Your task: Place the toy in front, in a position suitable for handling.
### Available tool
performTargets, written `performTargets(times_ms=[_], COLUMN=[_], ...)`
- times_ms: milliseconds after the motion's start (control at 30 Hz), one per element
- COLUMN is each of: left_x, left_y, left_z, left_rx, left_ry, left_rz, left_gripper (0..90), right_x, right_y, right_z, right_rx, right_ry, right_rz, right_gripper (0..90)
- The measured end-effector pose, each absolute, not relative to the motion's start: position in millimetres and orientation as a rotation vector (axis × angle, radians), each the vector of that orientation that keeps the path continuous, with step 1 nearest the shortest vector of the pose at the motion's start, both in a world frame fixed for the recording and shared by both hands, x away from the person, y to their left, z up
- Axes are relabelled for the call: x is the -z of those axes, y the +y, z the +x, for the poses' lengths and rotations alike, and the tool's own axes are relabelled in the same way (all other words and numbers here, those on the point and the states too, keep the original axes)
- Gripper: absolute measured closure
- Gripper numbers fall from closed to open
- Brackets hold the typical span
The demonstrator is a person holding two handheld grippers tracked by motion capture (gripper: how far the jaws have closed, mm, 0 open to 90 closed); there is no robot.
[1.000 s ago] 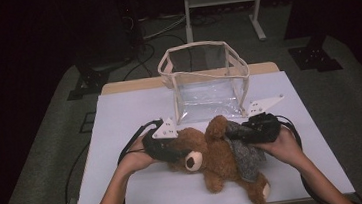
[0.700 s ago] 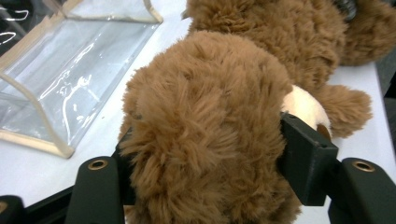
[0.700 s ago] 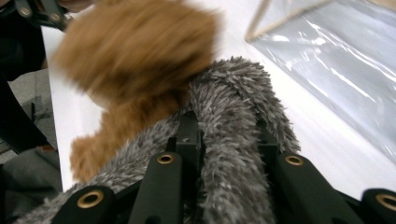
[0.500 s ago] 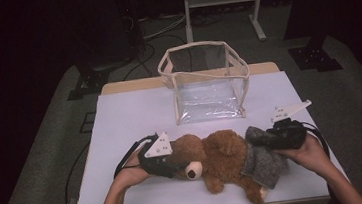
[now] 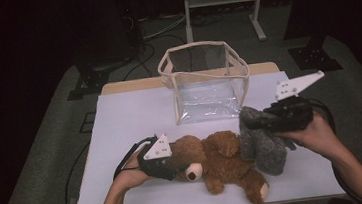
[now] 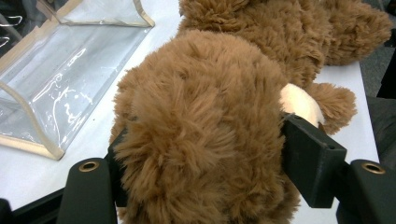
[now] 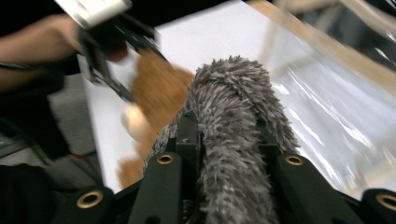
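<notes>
Grey plush [image 5: 262,139] hangs pinched in our right gripper [image 5: 255,123], at four o'clock from the clear bag [image 5: 207,82]; it is light, limp and droopy, so we grab a thick fold. Our left gripper [image 5: 177,166] straddles the brown teddy's head [image 6: 201,135] at the bag's seven o'clock, its jaws just easing apart, pressing little if at all.
</notes>
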State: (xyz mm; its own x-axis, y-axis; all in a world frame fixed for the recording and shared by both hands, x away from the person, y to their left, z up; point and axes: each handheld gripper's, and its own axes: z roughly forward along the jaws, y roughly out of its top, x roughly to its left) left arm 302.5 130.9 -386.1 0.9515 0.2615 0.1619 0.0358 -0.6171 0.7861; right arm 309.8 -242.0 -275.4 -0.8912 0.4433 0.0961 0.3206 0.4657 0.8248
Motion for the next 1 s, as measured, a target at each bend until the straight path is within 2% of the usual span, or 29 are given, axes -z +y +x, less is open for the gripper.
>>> performTargets(times_ms=[133, 200, 300, 400, 500, 633, 767, 833, 900, 1000], left_x=[385, 385, 386, 387, 389, 390, 388, 385, 384, 390], left_y=[130, 130, 130, 131, 133, 134, 133, 136, 140, 140], left_z=[301, 301, 300, 300, 301, 302, 305, 307, 309, 310], left_rx=[-0.334, -0.339, -0.343, -0.336, -0.325, -0.303, -0.266, -0.246, -0.224, -0.208], left_ry=[0.202, 0.196, 0.192, 0.194, 0.197, 0.205, 0.263, 0.3, 0.304, 0.309], left_rz=[2.22, 2.219, 2.218, 2.216, 2.211, 2.193, 2.161, 2.131, 2.118, 2.131], left_gripper=[31.7, 31.7, 31.7, 31.6, 31.5, 30.3, 18.3, 18.0, 20.9, 33.4], right_x=[256, 258, 274, 307, 331, 341, 351, 352, 352, 343], right_y=[-200, -176, -150, -132, -139, -162, -180, -185, -190, -193], right_z=[317, 324, 337, 351, 356, 348, 334, 331, 329, 329], right_rx=[-1.408, -1.371, -1.296, -1.162, -1.143, -1.223, -1.298, -1.32, -1.329, -1.304], right_ry=[2.651, 2.691, 2.742, 2.799, 2.824, 2.784, 2.744, 2.737, 2.734, 2.742], right_rz=[0.553, 0.512, 0.487, 0.501, 0.562, 0.64, 0.677, 0.68, 0.685, 0.687], right_gripper=[71.0, 71.0, 71.0, 71.0, 71.1, 71.3, 71.5, 71.5, 71.5, 71.4])
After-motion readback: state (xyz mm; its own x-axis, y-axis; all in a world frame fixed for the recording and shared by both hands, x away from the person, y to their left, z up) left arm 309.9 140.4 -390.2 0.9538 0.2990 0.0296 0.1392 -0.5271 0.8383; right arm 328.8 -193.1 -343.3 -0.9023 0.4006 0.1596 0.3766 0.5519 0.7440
